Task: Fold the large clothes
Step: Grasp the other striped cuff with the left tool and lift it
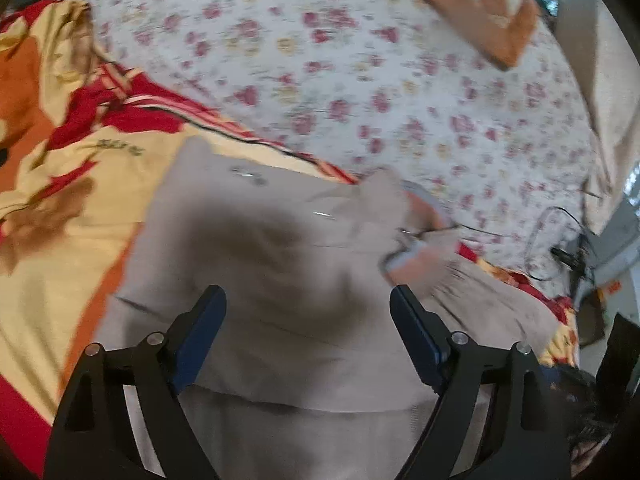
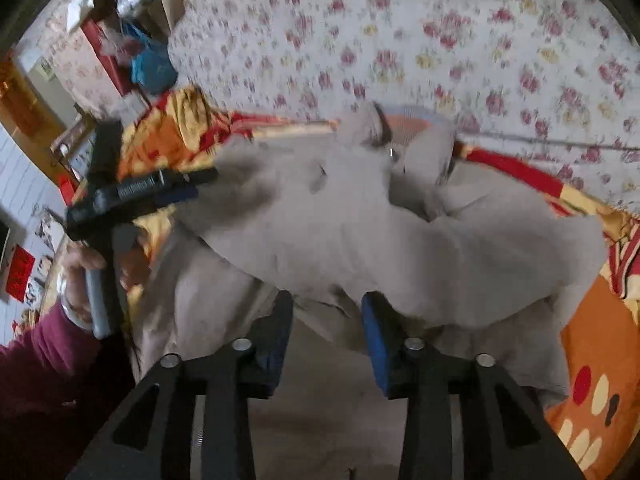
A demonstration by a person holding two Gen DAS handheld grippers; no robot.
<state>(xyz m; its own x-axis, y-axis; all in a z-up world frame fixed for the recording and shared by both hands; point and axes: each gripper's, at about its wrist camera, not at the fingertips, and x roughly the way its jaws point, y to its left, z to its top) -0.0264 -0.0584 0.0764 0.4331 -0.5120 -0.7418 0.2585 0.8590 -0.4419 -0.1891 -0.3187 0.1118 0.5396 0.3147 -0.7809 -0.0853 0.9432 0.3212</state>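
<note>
A large beige-grey garment [image 1: 280,264] lies partly folded on a bed; in the right wrist view [image 2: 360,224] it bunches up, with an orange-lined collar [image 2: 416,122] at its far end. My left gripper [image 1: 308,304] is open and empty, hovering just above the cloth. It also shows from the side in the right wrist view [image 2: 192,186], at the garment's left edge. My right gripper [image 2: 326,304] is partly open, its blue pads [image 2: 374,336] on either side of a fold of the garment; whether they pinch it I cannot tell.
An orange, yellow and red quilt [image 1: 60,184] lies under the garment. A floral sheet [image 1: 360,80] covers the far bed. An orange pillow [image 1: 480,12] lies at the back. Black cables [image 1: 560,248] lie at the right. Room clutter [image 2: 132,52] stands left of the bed.
</note>
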